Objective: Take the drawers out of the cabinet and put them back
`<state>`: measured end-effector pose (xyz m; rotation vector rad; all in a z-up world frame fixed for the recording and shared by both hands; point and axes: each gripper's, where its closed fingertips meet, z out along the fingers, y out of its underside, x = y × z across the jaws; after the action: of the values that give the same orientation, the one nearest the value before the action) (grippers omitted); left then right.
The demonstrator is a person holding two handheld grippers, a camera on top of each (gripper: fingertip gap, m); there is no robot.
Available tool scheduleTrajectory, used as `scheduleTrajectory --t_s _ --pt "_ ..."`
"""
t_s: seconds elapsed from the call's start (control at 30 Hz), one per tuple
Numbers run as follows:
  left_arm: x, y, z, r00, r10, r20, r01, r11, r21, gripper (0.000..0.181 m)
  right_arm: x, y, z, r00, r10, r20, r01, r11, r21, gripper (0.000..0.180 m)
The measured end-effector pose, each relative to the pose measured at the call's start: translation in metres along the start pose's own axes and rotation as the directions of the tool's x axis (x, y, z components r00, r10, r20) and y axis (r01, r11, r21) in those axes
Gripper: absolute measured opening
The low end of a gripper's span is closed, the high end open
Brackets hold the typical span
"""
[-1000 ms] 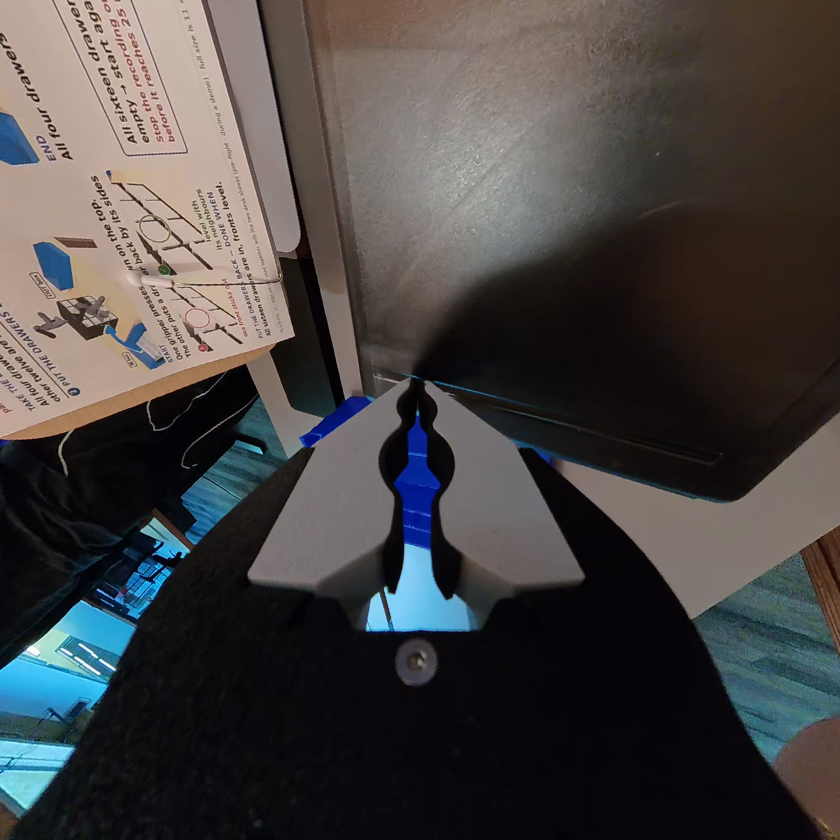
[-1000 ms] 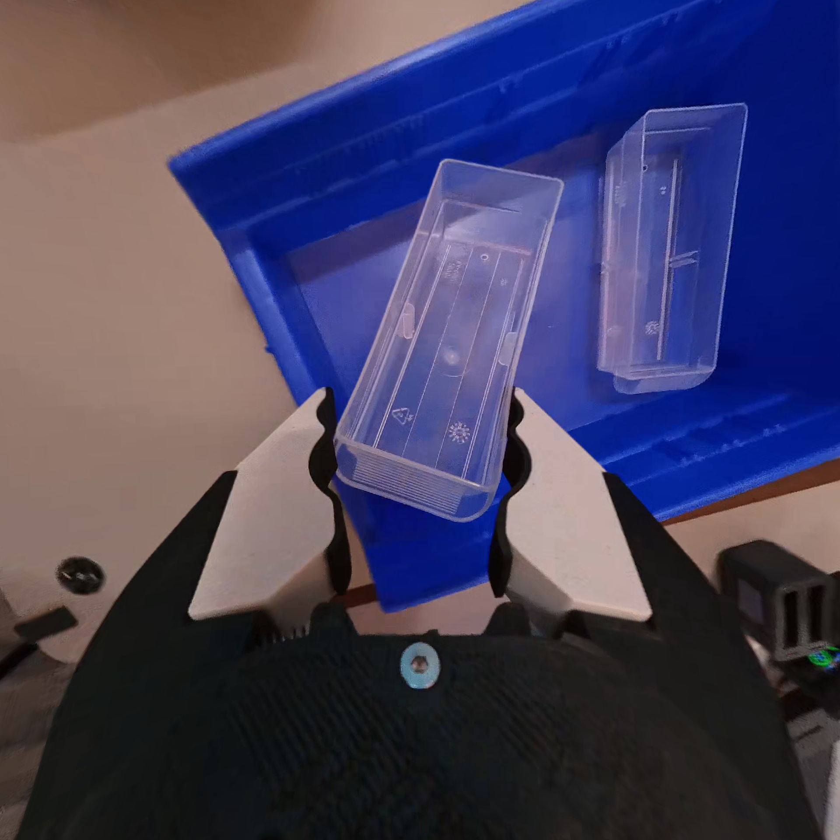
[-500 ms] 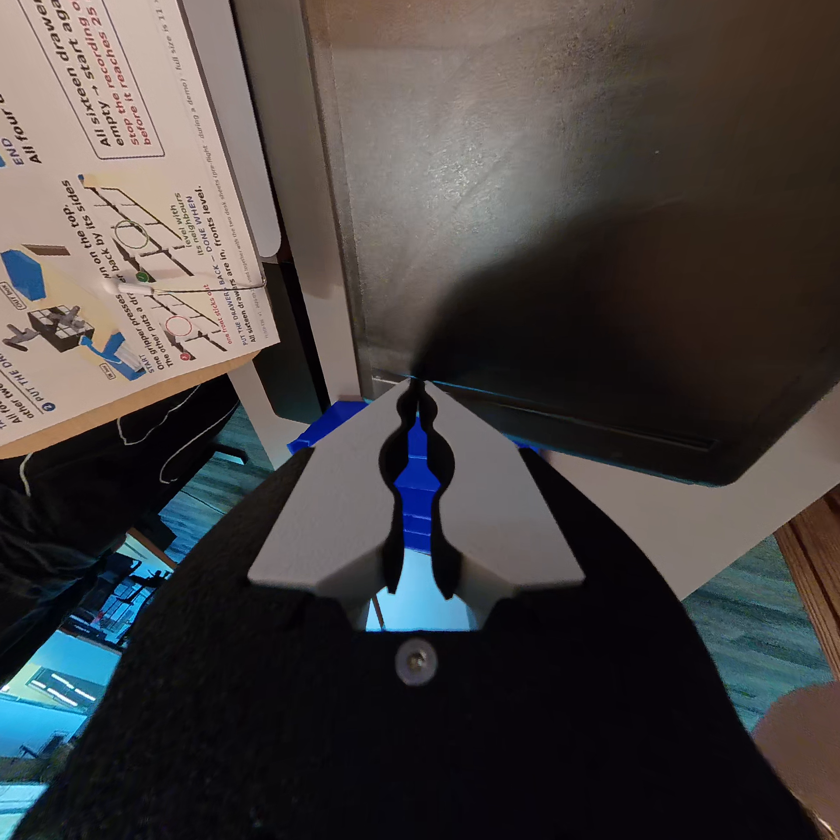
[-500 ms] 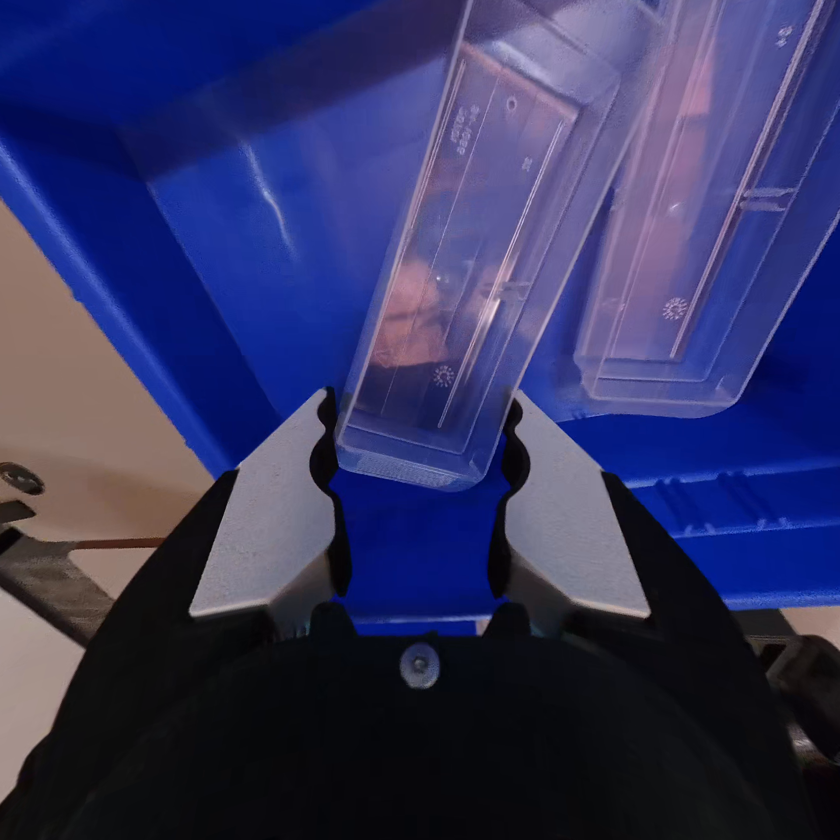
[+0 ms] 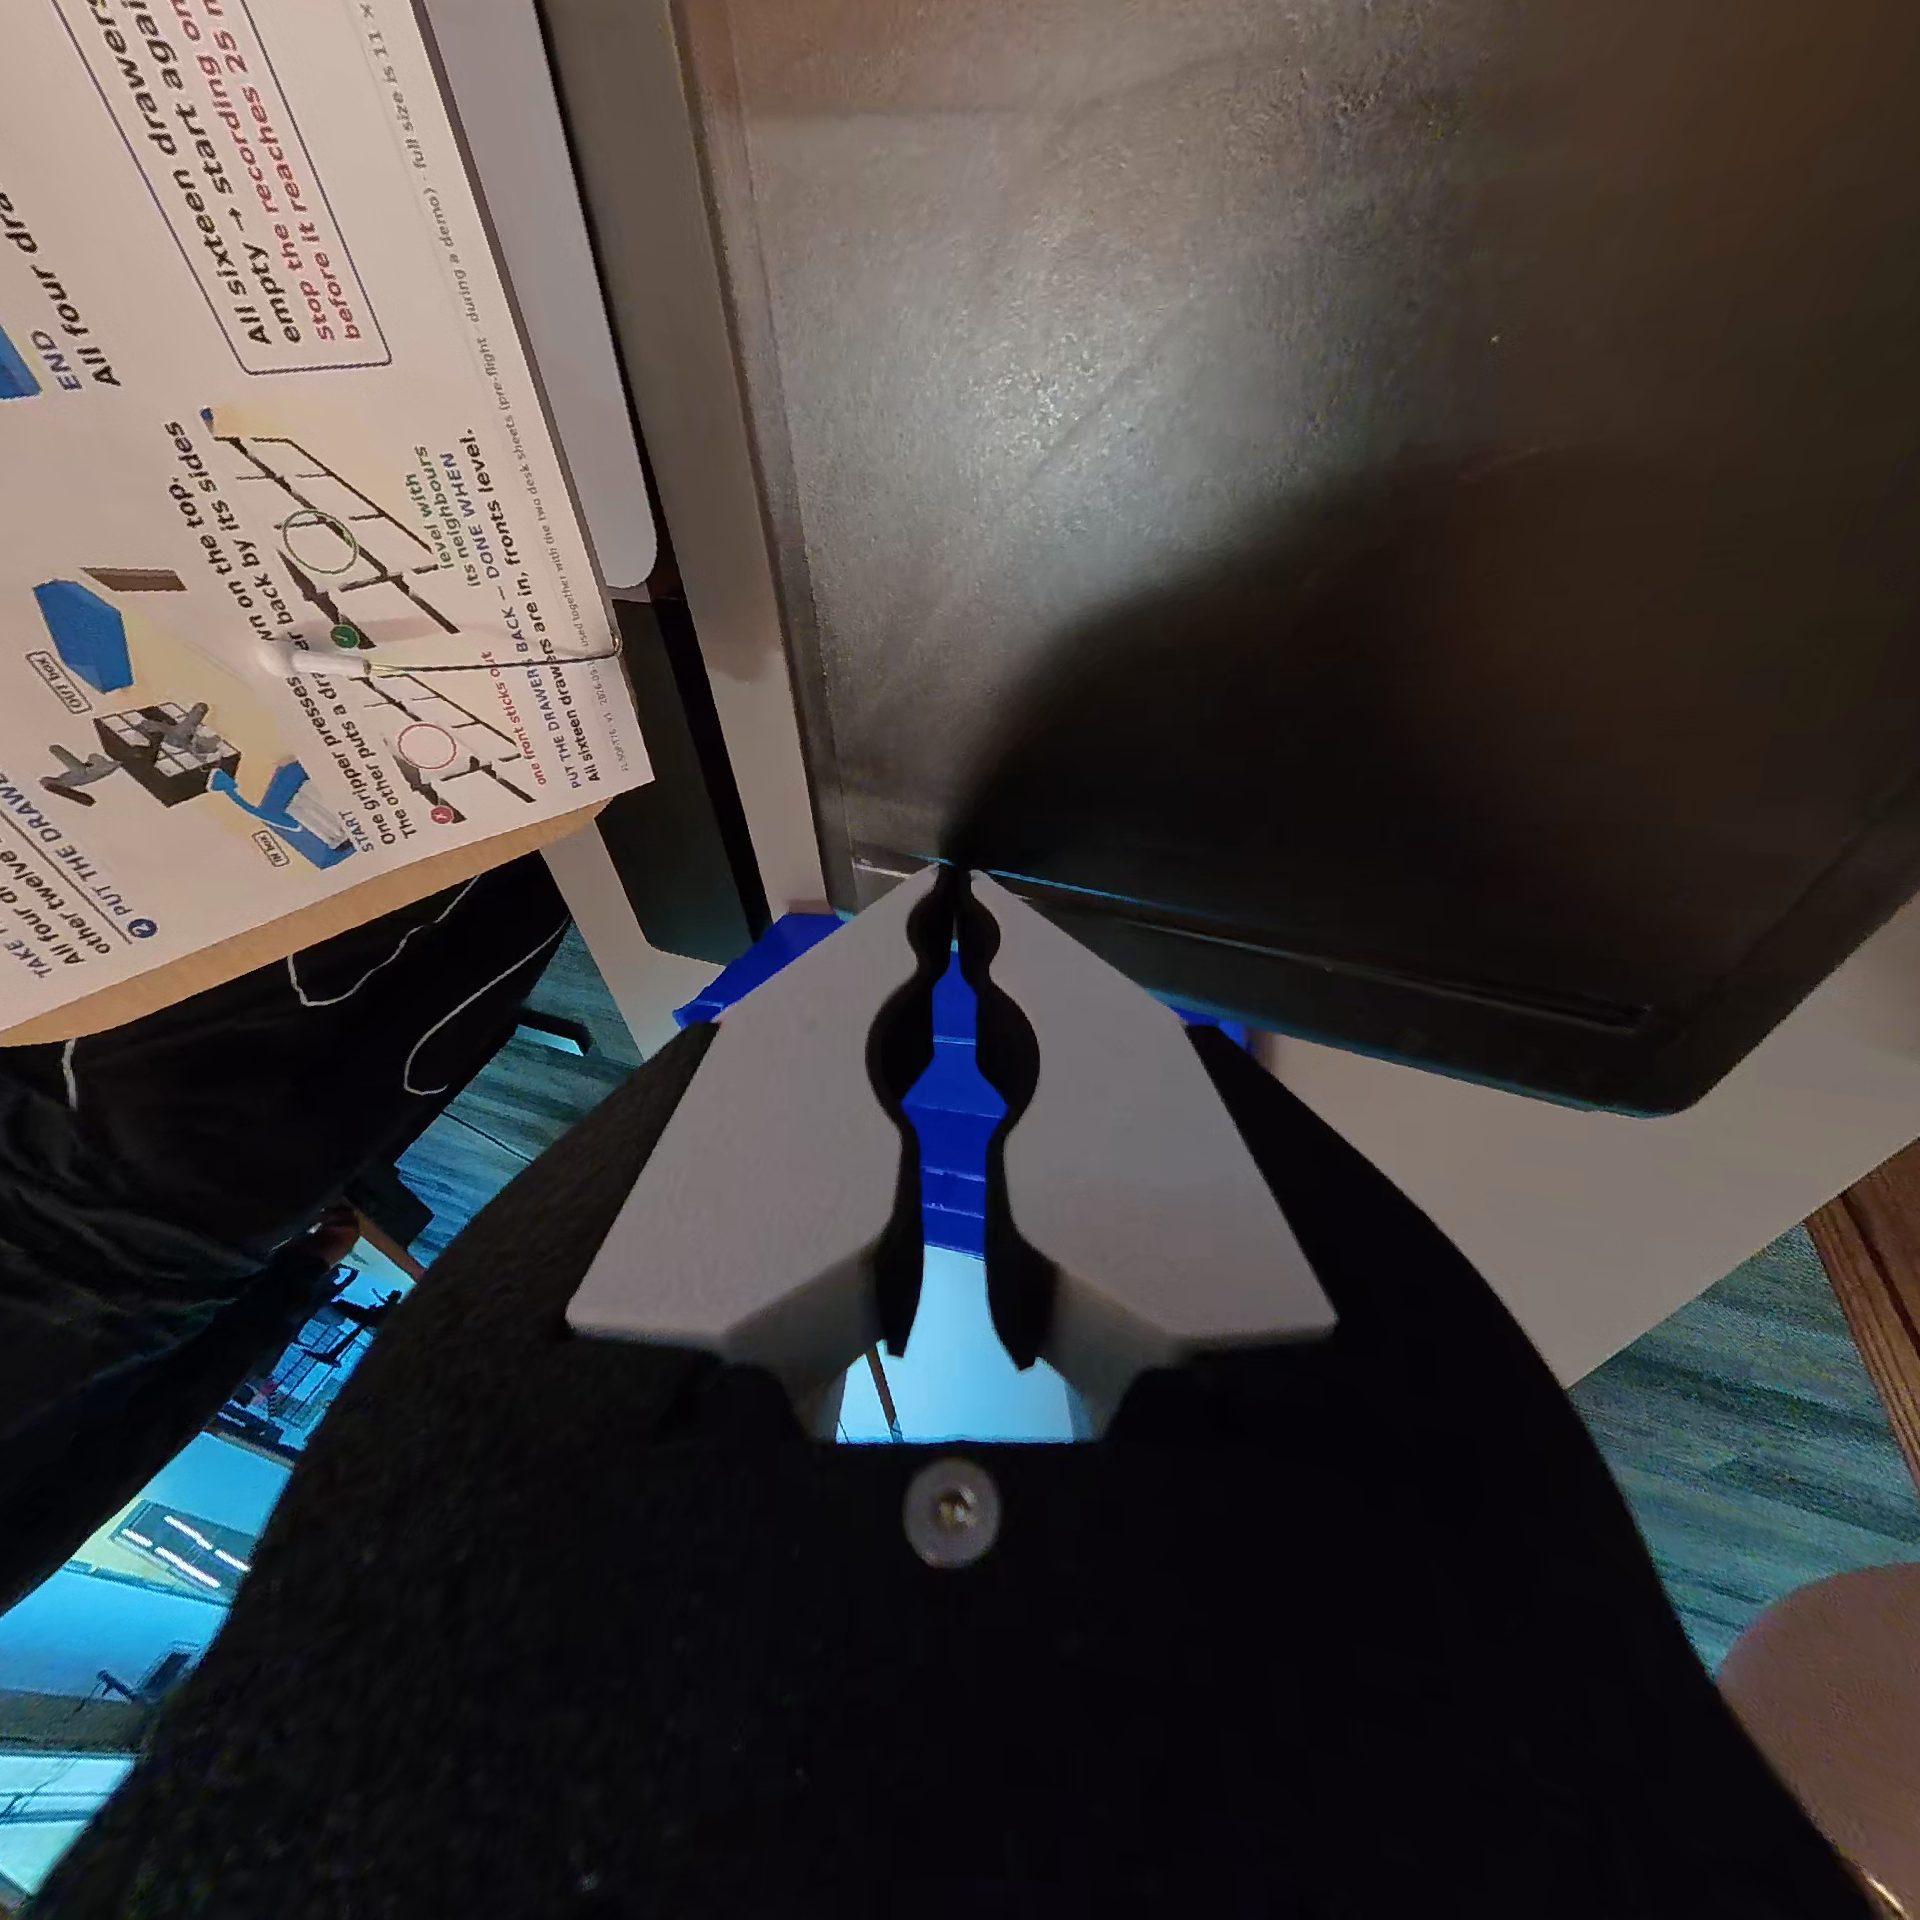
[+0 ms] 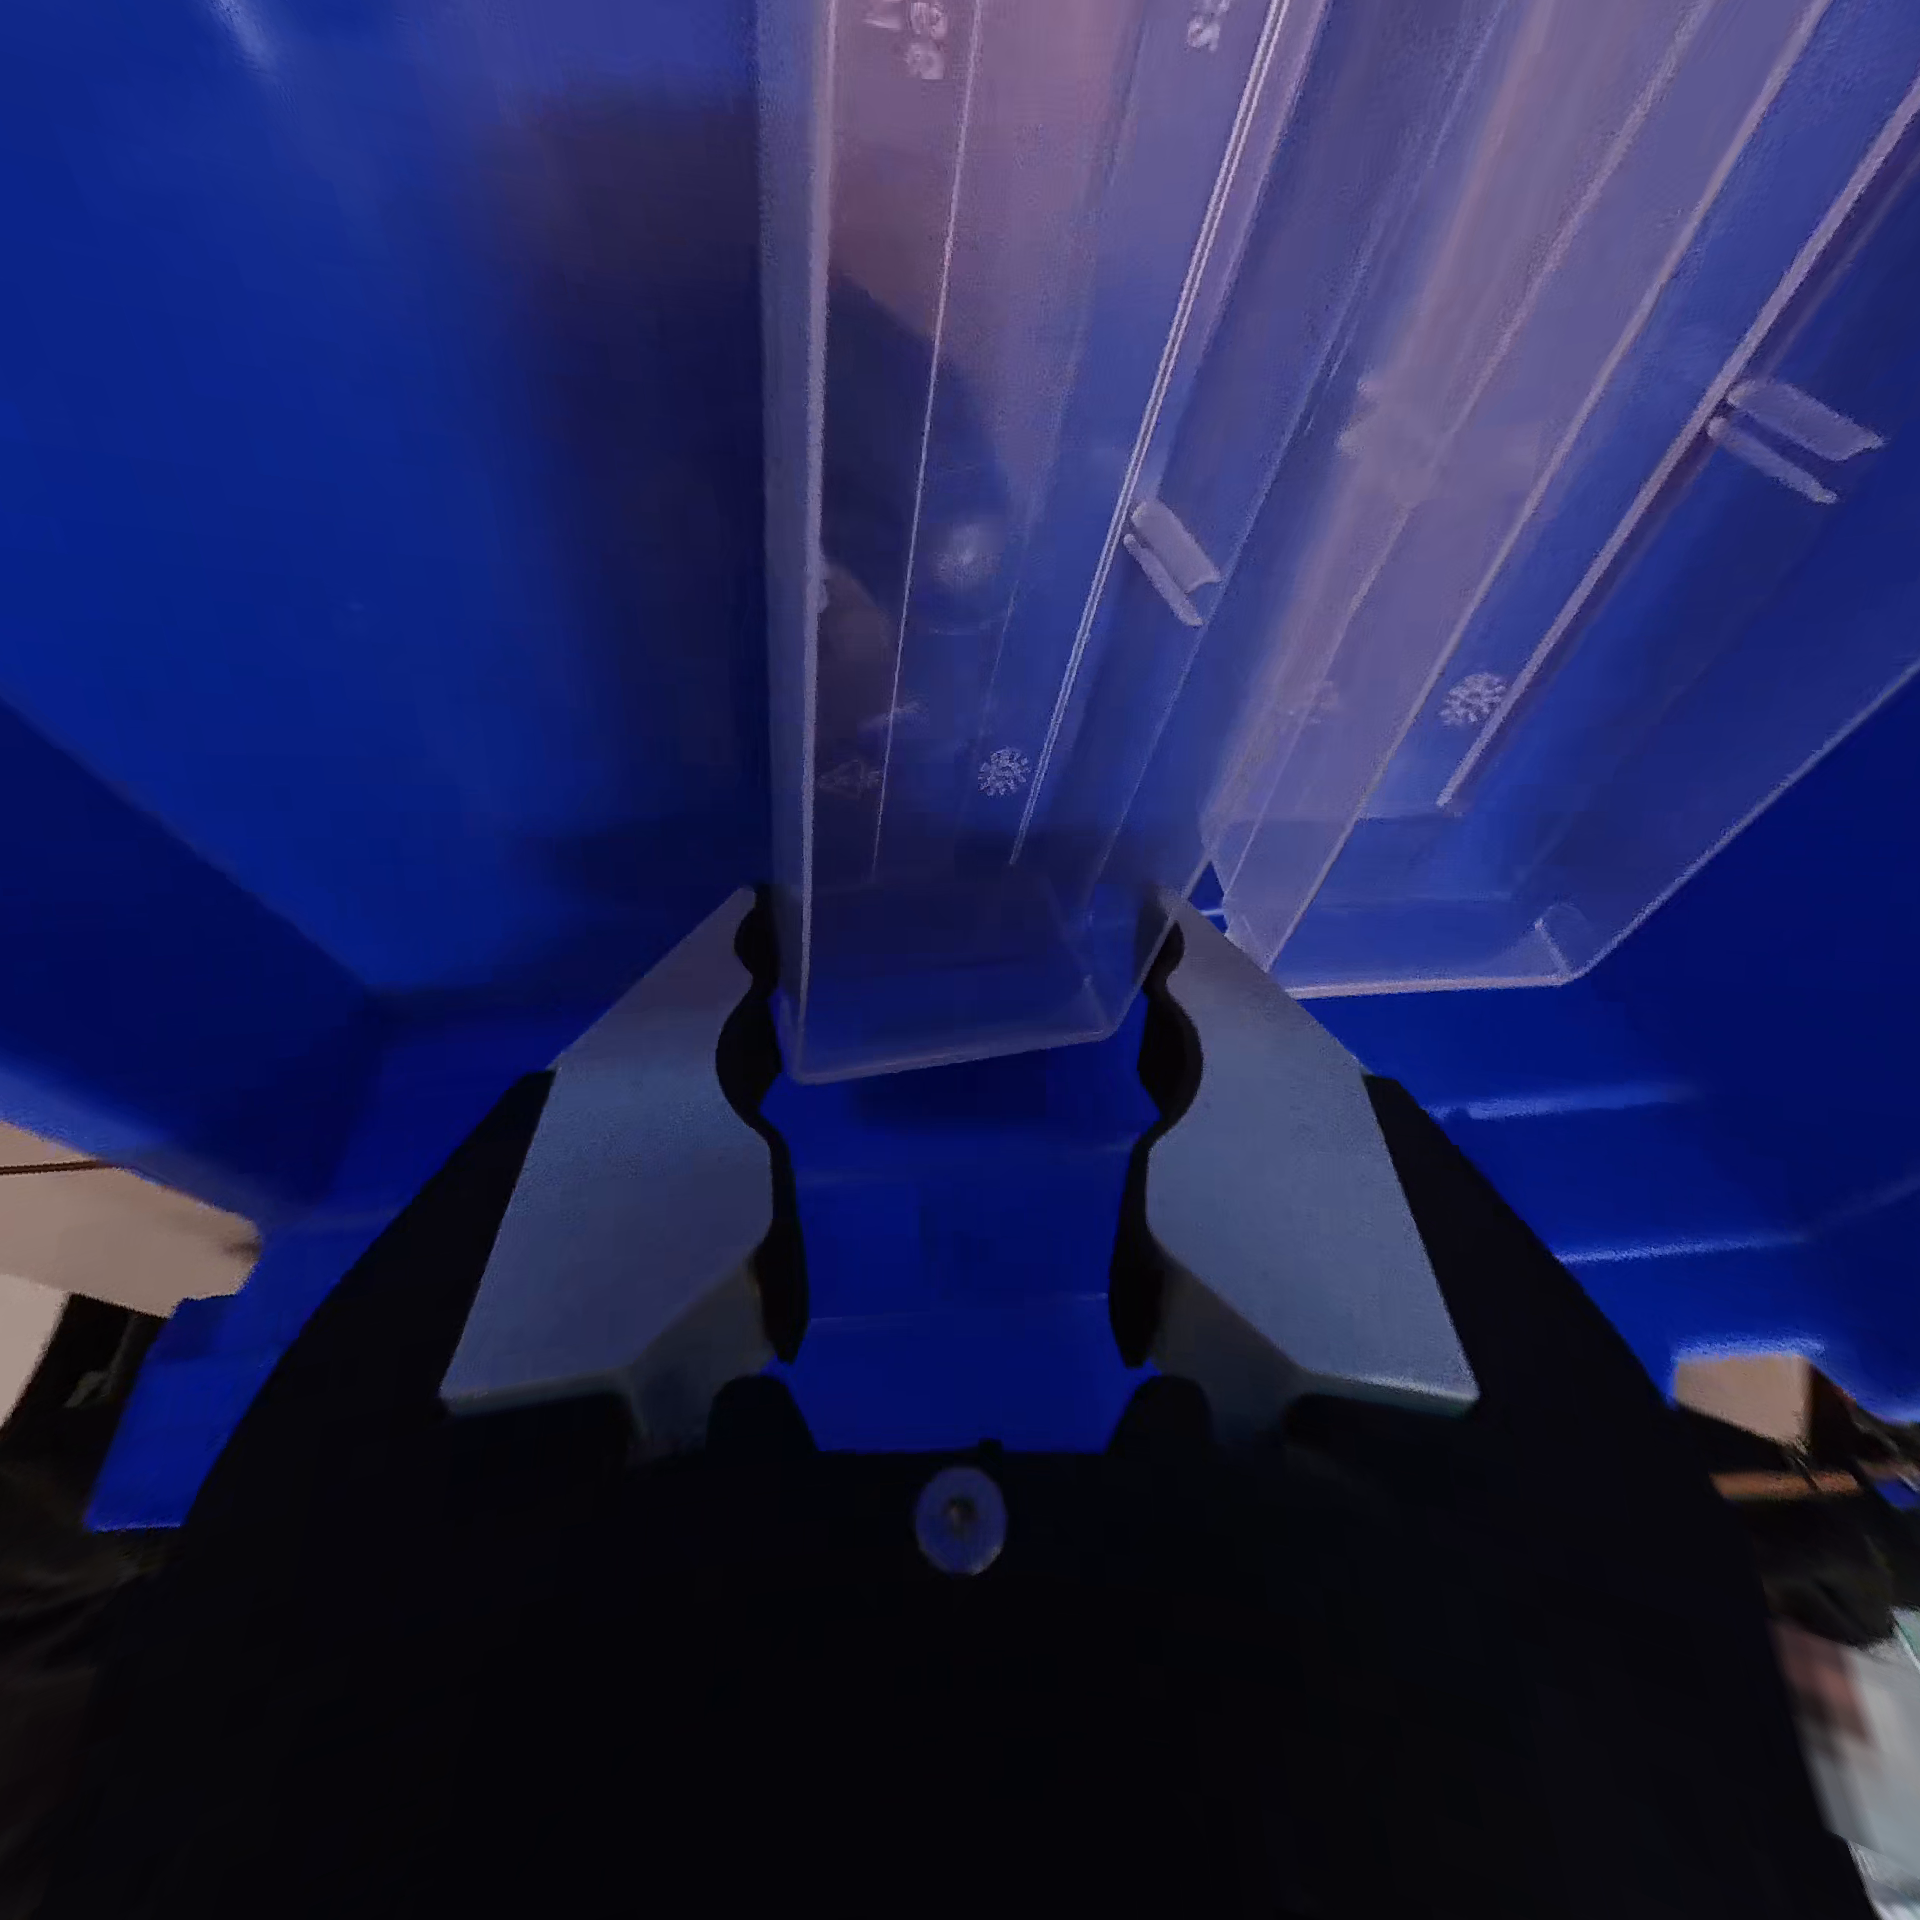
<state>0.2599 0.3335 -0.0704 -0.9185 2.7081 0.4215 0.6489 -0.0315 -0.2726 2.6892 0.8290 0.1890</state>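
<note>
In the left wrist view my left gripper (image 5: 954,883) is shut and empty, its tips against the edge of the black cabinet (image 5: 1247,468). A strip of the blue bin (image 5: 951,1132) shows between the fingers. In the right wrist view my right gripper (image 6: 956,914) is shut on the end of a clear plastic drawer (image 6: 935,520) and holds it low inside the blue bin (image 6: 364,520). A second clear drawer (image 6: 1507,623) lies in the bin just to the right, close beside the held one.
A printed instruction sheet (image 5: 260,468) on a board stands to the left of the cabinet. A white frame post (image 5: 665,520) runs beside it. The cabinet sits on a white tabletop (image 5: 1558,1195). The bin walls close in around the right gripper.
My right gripper has carried the clear drawer down from above the bin's corner into the bin, beside the second drawer. The left gripper has stayed shut on the cabinet.
</note>
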Motion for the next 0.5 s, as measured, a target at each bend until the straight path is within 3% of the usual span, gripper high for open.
scheduleTrajectory --t_s 0.27,0.33,0.4,0.5 --pt "0.000 0.000 0.000 1.000 -0.006 0.000 0.006 1.000 -0.003 0.000 0.027 0.019 0.002 0.976 -0.015 -0.217 -0.018 0.988 -0.152 0.070" --pt "0.000 0.000 0.000 1.000 -0.010 -0.005 0.010 1.000 -0.002 0.000 0.023 0.018 0.001 0.974 -0.014 -0.224 -0.014 0.992 -0.125 0.073" --pt "0.000 0.000 0.000 1.000 -0.015 -0.006 0.015 1.000 -0.003 0.000 0.015 0.017 -0.004 0.973 -0.022 -0.230 0.001 0.996 -0.090 0.092" --pt "0.000 0.000 0.000 1.000 -0.010 0.003 0.010 1.000 -0.014 0.000 0.021 0.021 -0.035 0.919 0.077 -0.387 -0.081 0.997 0.006 0.100"
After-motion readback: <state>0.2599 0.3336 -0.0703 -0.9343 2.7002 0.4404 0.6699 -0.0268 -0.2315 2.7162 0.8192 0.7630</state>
